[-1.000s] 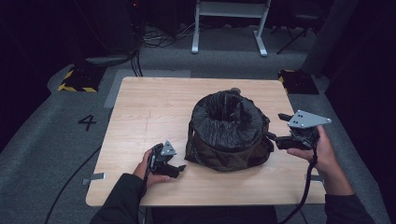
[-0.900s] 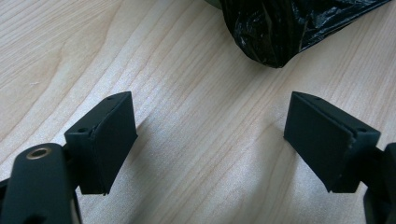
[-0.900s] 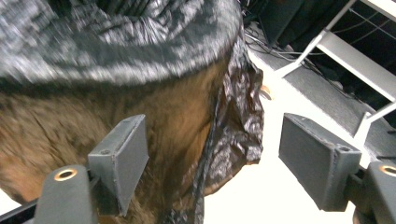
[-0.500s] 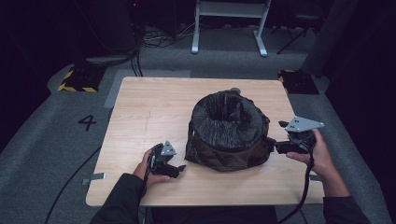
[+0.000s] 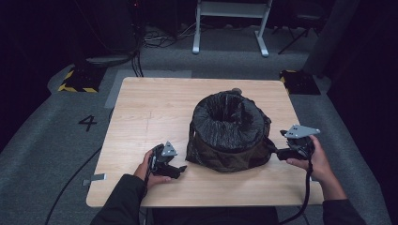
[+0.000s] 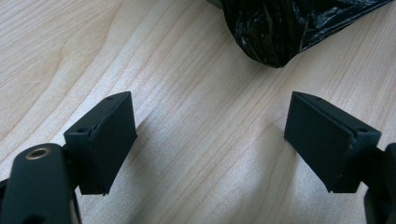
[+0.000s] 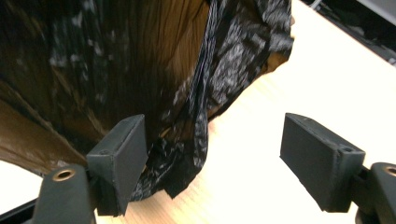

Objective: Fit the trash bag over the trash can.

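Looking down from the high view, you see the dark brown bin (image 5: pixel 228 150) lined with a black plastic bag (image 5: pixel 229 121) standing on the wooden worktop (image 5: pixel 155 110), a little right of the centre of the frame. Your left claw (image 5: pixel 177 170) lies low on the worktop at the lower left of the bin, near it but apart from it, and your left hand (image 5: pixel 149 168) holds it from behind. In the left gripper view its jaws stand wide apart with only bare wood between them, and a fold of the black bag (image 6: pixel 285 28) hangs at the upper right of the frame, beyond the jaws. Your right claw (image 5: pixel 278 152) is at the right side of the bin, low near its base, with its tip just at the wall. In the right gripper view its jaws are also open; a loose flap of the bag (image 7: pixel 187 154) hangs just beside the left jaw, while the right jaw stands free over the worktop. Neither claw grips anything.
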